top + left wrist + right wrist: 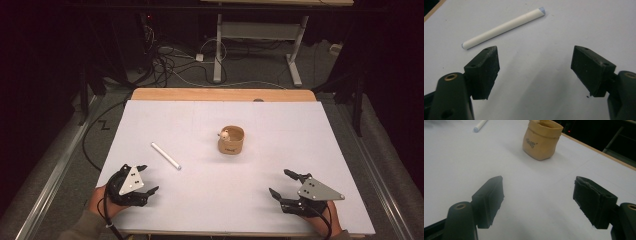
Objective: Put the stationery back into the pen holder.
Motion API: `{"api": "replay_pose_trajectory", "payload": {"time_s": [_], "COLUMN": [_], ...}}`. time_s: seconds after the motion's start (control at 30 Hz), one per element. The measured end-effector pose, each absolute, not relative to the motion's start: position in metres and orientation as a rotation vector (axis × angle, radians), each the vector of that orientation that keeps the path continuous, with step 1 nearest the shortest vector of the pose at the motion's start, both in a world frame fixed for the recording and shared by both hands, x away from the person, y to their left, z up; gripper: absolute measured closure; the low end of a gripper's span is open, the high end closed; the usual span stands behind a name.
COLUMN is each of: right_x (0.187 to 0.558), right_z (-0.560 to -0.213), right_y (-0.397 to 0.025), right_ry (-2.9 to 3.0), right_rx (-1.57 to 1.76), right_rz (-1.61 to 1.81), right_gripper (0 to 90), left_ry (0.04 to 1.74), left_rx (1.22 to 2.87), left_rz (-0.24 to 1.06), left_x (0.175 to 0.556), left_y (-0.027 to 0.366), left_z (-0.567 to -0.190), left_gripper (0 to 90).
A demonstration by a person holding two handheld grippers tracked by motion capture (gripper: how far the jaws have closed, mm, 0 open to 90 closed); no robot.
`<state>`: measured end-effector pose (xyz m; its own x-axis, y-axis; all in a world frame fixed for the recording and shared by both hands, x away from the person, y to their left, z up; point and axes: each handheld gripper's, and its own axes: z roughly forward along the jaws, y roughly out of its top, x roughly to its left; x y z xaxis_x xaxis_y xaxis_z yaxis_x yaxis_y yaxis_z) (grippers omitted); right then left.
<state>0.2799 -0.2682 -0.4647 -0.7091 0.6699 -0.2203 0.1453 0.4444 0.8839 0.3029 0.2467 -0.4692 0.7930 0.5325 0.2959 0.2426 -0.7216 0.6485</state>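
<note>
- The left gripper (144, 178) rests at the near left of the table (300, 130), jaws spread wide and holding nothing.
- The right gripper (282, 184) sits at the near right, jaws likewise spread and empty.
- The stick (166, 156), a slim white cylinder that may be chalk or a paper-wrapped pen, lies flat on the table just ahead of the left gripper. In the left gripper view the stick (503, 28) runs slantwise just beyond the jaw tips, one end pale blue.
- The pouch (231, 139), a small tan bag with its rim rolled down, stands upright near the table's middle, well apart from both grippers; something small and pale peeks over its rim. The right gripper view shows the pouch (541, 140) ahead and left of its jaws.
- The stick looks light, stiff and smooth, so it will likely roll if nudged from the side. If chalk, it may snap under a hard squeeze.
- Best hold: across its middle, jaws square to its length, closing gently.
- The pouch looks soft; its walls would give under pressure.
</note>
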Motion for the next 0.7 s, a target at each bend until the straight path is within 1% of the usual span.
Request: {"api": "replay_pose_trajectory", "payload": {"time_s": [0.2,0.23,0.3,0.33,0.37,0.4,0.47,0.5,0.57,0.6,0.67,0.7], "right_x": [0.282,0.282,0.280,0.279,0.278,0.278,0.278,0.277,0.276,0.276,0.275,0.275], "right_z": [-0.467,-0.467,-0.467,-0.467,-0.468,-0.468,-0.468,-0.468,-0.469,-0.469,-0.470,-0.470], "right_y": [-0.265,-0.265,-0.266,-0.267,-0.268,-0.269,-0.271,-0.271,-0.270,-0.269,-0.268,-0.268], "right_ry": [2.176,2.181,2.183,2.187,2.188,2.187,2.190,2.190,2.199,2.204,2.212,2.212], "right_rx": [0.684,0.681,0.680,0.680,0.686,0.688,0.700,0.702,0.687,0.680,0.674,0.674], "right_rz": [1.248,1.244,1.252,1.253,1.255,1.255,1.273,1.274,1.273,1.269,1.271,1.271], "right_gripper": [25.6,25.6,25.6,25.6,25.8,25.9,26.3,26.3,26.4,26.3,26.3,26.3], "left_ry": [0.470,0.470,0.374,0.339,0.339,0.277,0.223,0.202,0.131,0.101,0.084,0.084], "left_rx": [2.527,2.527,2.648,2.683,2.683,2.750,2.797,2.820,2.872,2.906,2.949,2.949], "left_rz": [0.589,0.589,0.590,0.574,0.574,0.565,0.558,0.526,0.472,0.472,0.432,0.432], "left_x": [0.332,0.332,0.348,0.354,0.354,0.364,0.374,0.380,0.389,0.393,0.401,0.401], "left_y": [0.243,0.243,0.232,0.227,0.227,0.217,0.208,0.204,0.196,0.191,0.185,0.185], "left_z": [-0.450,-0.450,-0.440,-0.437,-0.437,-0.433,-0.432,-0.432,-0.433,-0.435,-0.439,-0.439], "left_gripper": [21.8,21.8,21.8,21.8,21.8,21.8,22.0,22.2,26.2,28.1,28.9,31.7]}}
